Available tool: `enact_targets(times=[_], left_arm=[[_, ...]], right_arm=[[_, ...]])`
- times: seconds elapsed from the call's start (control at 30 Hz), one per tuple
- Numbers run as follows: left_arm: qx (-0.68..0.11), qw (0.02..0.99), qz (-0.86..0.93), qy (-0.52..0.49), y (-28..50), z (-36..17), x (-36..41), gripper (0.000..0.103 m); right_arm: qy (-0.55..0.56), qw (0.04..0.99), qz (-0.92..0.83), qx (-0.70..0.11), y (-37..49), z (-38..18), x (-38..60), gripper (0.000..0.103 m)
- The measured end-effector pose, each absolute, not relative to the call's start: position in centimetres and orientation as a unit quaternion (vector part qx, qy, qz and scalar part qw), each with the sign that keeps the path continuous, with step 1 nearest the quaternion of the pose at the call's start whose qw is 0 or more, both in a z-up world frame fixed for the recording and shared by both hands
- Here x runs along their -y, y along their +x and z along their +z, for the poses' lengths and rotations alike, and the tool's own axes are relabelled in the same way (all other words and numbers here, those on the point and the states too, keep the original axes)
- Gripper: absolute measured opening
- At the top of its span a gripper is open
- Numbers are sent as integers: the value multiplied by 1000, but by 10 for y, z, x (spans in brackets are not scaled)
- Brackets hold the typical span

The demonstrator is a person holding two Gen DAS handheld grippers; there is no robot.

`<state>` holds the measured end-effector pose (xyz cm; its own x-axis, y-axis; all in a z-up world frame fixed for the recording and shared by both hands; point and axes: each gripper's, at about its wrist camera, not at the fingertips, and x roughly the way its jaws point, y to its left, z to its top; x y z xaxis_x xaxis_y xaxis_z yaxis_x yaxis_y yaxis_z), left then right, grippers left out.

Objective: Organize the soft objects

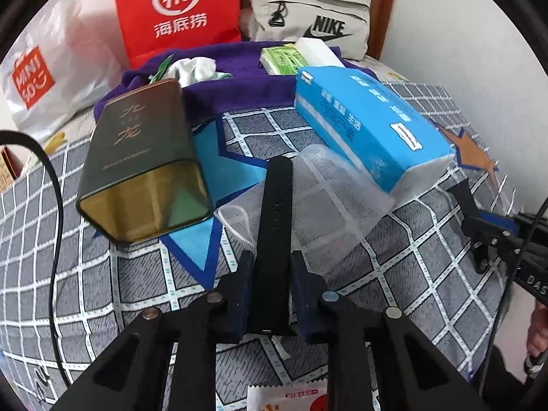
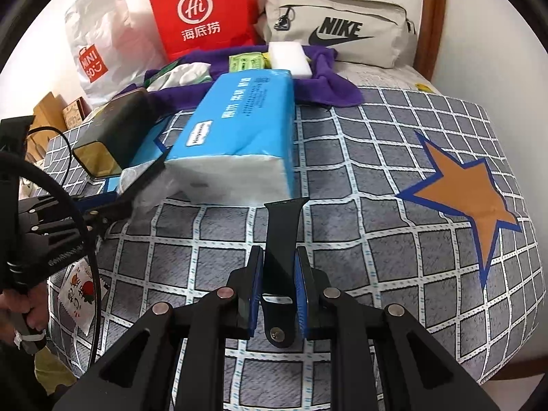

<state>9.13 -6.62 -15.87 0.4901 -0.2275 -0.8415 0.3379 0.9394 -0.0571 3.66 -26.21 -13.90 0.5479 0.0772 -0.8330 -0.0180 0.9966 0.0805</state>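
Bed with checked quilt (image 2: 394,178): left tool (image 1: 270,267) and right tool (image 2: 279,260) each clamp a black watch strap half (image 1: 274,222) (image 2: 284,236), probably light, floppy, best gripped mid-length.

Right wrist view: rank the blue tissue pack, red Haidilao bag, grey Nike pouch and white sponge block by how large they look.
1. Blue tissue pack, though it lies nearest the camera.
2 and 3. Red Haidilao bag and grey Nike pouch look alike; the bag is cut off at the top, so no ranking.
4. White sponge block, clearly smallest.
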Motion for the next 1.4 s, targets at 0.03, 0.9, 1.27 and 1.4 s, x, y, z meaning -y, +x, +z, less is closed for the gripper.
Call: enact_targets(times=[0.03, 0.9, 1.27, 1.4], left_arm=[[-479, 860, -168, 55, 91, -159, 65, 21], [-463, 862, -206, 3, 95, -130, 45, 20], [-464, 861, -205, -17, 87, -116, 18, 21], [-487, 851, -196, -1, 79, -132, 7, 21]], right_arm=[[33, 879, 27, -475, 37, -139, 264, 18], [71, 879, 60, -467, 39, -142, 282, 18], [65, 889, 73, -447, 38, -114, 278, 18], [61, 889, 76, -448, 37, -113, 275, 18]])
